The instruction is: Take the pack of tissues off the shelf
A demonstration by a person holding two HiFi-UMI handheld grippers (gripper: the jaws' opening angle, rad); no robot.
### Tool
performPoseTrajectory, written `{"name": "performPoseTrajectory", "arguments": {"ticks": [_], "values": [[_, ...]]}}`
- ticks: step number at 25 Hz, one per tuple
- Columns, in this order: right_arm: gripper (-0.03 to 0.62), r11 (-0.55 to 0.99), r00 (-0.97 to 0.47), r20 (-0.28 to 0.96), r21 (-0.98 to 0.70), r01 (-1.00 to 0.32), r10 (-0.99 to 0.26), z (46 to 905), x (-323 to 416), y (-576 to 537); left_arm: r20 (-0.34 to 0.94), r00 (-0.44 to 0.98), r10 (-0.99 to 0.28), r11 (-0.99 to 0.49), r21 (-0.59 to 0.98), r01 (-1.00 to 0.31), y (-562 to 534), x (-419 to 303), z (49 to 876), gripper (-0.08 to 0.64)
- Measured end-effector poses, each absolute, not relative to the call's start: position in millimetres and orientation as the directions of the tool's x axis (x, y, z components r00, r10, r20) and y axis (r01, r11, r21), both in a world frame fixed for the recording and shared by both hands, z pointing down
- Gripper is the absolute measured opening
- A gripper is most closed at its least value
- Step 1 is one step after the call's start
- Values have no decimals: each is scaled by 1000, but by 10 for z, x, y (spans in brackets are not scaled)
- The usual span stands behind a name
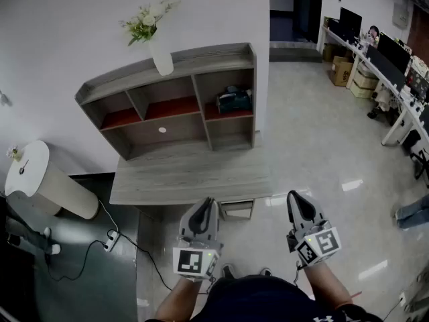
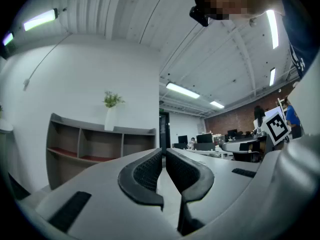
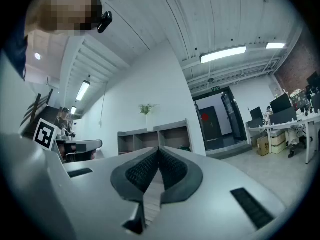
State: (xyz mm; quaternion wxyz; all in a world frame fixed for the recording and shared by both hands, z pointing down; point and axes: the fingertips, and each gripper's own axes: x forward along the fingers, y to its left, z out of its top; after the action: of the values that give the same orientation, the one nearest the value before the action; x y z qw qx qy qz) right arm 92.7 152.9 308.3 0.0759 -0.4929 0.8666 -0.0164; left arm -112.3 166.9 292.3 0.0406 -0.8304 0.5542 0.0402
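The pack of tissues point(image 1: 234, 100) lies in the upper right compartment of the shelf point(image 1: 167, 69), above the frame's centre. The left gripper point(image 1: 208, 205) and right gripper point(image 1: 297, 197) sit low in the frame, by the front edge of the counter point(image 1: 188, 176), both with fingers point(image 2: 142, 173) closed together, holding nothing

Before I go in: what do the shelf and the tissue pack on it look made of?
Shelf: grey wood-grain board, matt, probably laminate; streaky grain shows, inner ledges reddish. Tissue pack: dark teal, seemingly soft plastic wrap with faint sheen; too small to be sure.
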Motion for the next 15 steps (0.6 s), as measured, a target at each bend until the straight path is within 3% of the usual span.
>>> {"name": "performPoseTrajectory", "arguments": {"ticks": [7,15], "values": [[12,525,-516,-102,-100,-845,-851,3181,1645,1682,-78,333,-940,-332,-30,-943,1770,-533,3082,38],[12,567,-558,-101,-108,-817,-823,3217,1935,1752,-62,277,-959,-274,-64,-960,1952,-249,3084,38]]}}
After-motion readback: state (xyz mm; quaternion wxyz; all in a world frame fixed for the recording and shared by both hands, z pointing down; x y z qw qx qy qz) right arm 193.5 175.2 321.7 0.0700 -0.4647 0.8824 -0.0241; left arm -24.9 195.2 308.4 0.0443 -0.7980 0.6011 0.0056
